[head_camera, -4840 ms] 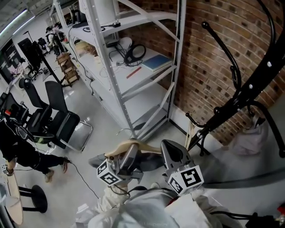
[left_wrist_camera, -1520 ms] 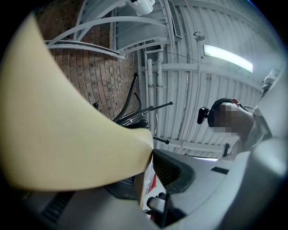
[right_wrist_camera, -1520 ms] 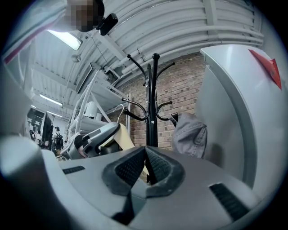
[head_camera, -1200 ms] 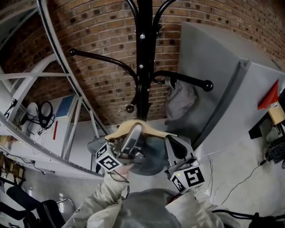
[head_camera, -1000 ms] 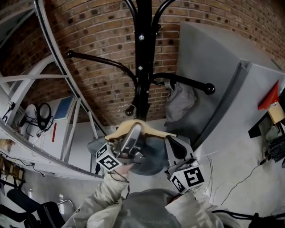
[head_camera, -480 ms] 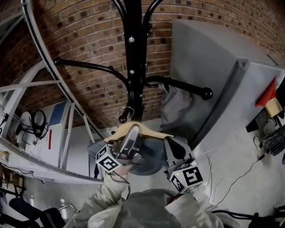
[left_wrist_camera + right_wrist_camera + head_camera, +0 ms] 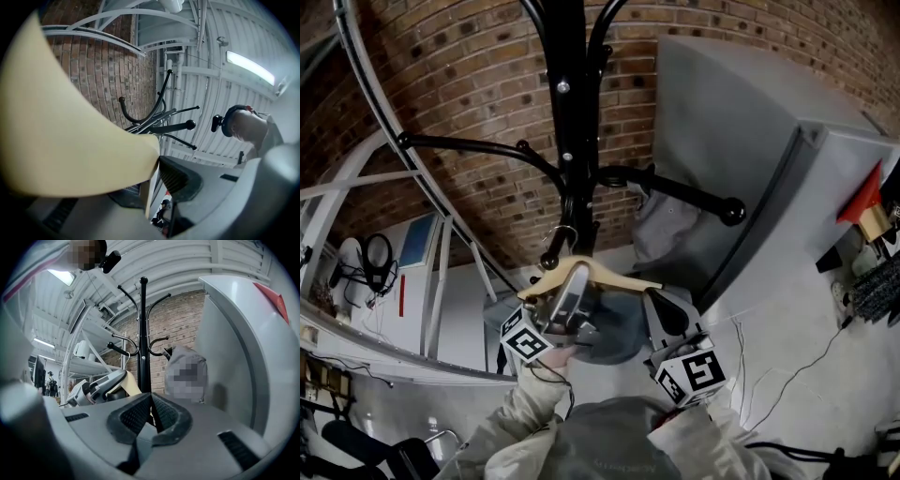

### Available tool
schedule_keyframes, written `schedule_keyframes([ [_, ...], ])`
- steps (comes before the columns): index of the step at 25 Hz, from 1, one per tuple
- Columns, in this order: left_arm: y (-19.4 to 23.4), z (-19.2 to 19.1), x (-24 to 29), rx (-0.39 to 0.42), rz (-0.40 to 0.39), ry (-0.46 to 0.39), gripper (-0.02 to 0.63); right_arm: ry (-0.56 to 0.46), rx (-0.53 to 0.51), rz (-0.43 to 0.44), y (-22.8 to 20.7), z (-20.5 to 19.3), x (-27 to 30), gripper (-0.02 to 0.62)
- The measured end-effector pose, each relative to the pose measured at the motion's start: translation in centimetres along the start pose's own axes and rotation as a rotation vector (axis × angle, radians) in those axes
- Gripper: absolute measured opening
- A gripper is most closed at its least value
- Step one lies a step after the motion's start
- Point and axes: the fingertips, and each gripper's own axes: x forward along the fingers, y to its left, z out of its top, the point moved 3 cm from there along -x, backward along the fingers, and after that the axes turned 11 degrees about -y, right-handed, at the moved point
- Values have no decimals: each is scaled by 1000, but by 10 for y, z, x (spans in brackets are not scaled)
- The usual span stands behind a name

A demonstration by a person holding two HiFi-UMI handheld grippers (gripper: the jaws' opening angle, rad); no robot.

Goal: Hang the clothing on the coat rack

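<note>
The left gripper [image 7: 575,281] has its fingers clamped on the wooden hanger [image 7: 619,278]. In the left gripper view the pale wood fills the gap and bears against the ribbed pad [image 7: 176,180]. The grey garment [image 7: 614,336] hangs from that hanger, low in front of the coat rack [image 7: 567,112]. The hanger's metal hook [image 7: 565,232] stands just beside the pole and close to a short lower peg [image 7: 549,255] with a ball end. The right gripper [image 7: 661,307] sits beside the garment with its fingers pressed together; nothing shows between them.

The step in hand looks like the final approach, with the hook not yet over any peg. To do it well:

1. Raise the hanger until the hook's opening clears a peg's ball end, then bring it over and lower it.
2. Choose a free peg. The right arm [image 7: 694,195] already carries 1 grey garment [image 7: 661,225], so the long left arm [image 7: 469,145] or the short peg looks easier.
3. Hold the hanger level so the garment does not slide off.
4. Open the fingers only once the hook bears the weight.
</note>
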Motion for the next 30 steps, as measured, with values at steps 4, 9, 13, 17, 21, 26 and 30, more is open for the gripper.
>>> schedule_keyframes([
  [4, 1, -1, -1, 4, 3, 1, 101, 6, -4, -4, -2, 2, -3, 25],
  [9, 3, -1, 1, 8, -2, -11, 101, 14, -4, -11, -6, 3, -9, 25],
  [13, 4, -1, 2, 9, 5, -22, 101, 8, -6, -16, -9, 6, -14, 25],
  [17, 5, -3, 1, 13, 17, -31, 102, 18, -6, -14, -10, 7, -18, 25],
  [21, 7, -5, -1, 5, 47, -54, 111, 19, -3, -6, -13, 6, -24, 25],
  [26, 11, -10, -13, -5, 113, -77, 115, 20, 3, 3, -15, 5, -35, 25],
  [30, 10, -20, -30, -5, 183, -78, 114, 25, 18, 16, -14, 5, -46, 25],
])
